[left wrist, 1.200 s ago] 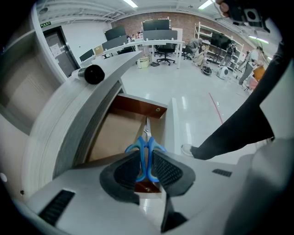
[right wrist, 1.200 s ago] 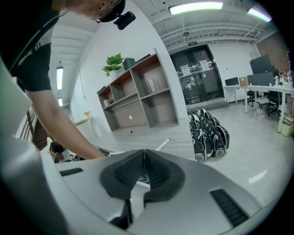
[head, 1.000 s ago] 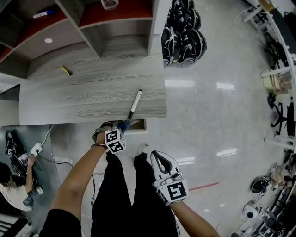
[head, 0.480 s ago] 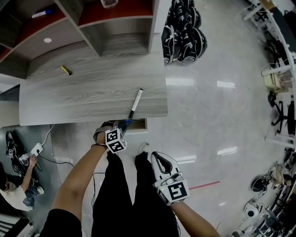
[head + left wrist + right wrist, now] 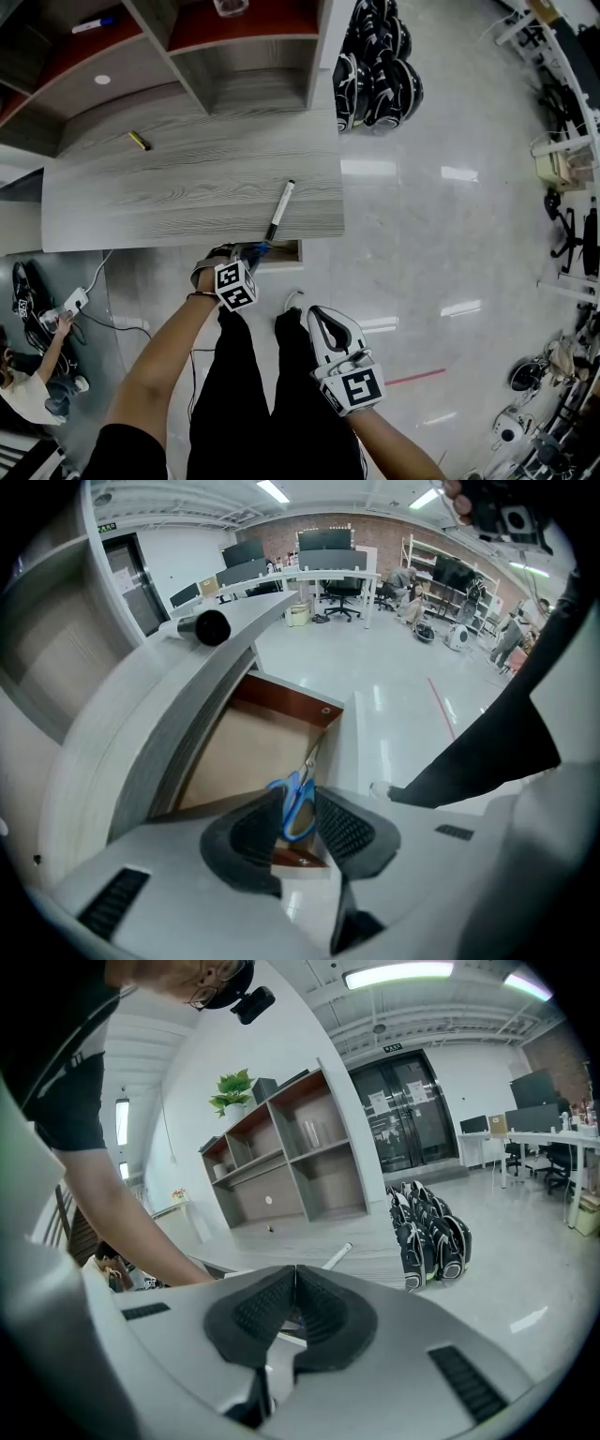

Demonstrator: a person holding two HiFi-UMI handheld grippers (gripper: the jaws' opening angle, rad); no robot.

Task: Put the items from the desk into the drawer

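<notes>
— Left tool (image 5: pixel 297 795)?
— Just been opening, wide now; blue-handled scissors (image 5: pixel 294 810) loose between the ribbed pads, tips down.
— Straight below?
— Open drawer (image 5: pixel 234 752): smooth brown board bottom, red-brown front. Best to hold steady above it, spread fully, let the thin steel blades drop clear of the rim, then lift away.
— Right tool (image 5: pixel 294 1283)?
— Pads together, empty, held back well apart from the left.
— Left on the surface (image 5: pixel 169 192)?
— Grey wood-grain top; slim round marker (image 5: pixel 279 208) just beyond the left tool, small yellow thing (image 5: pixel 139 142) far back.
</notes>
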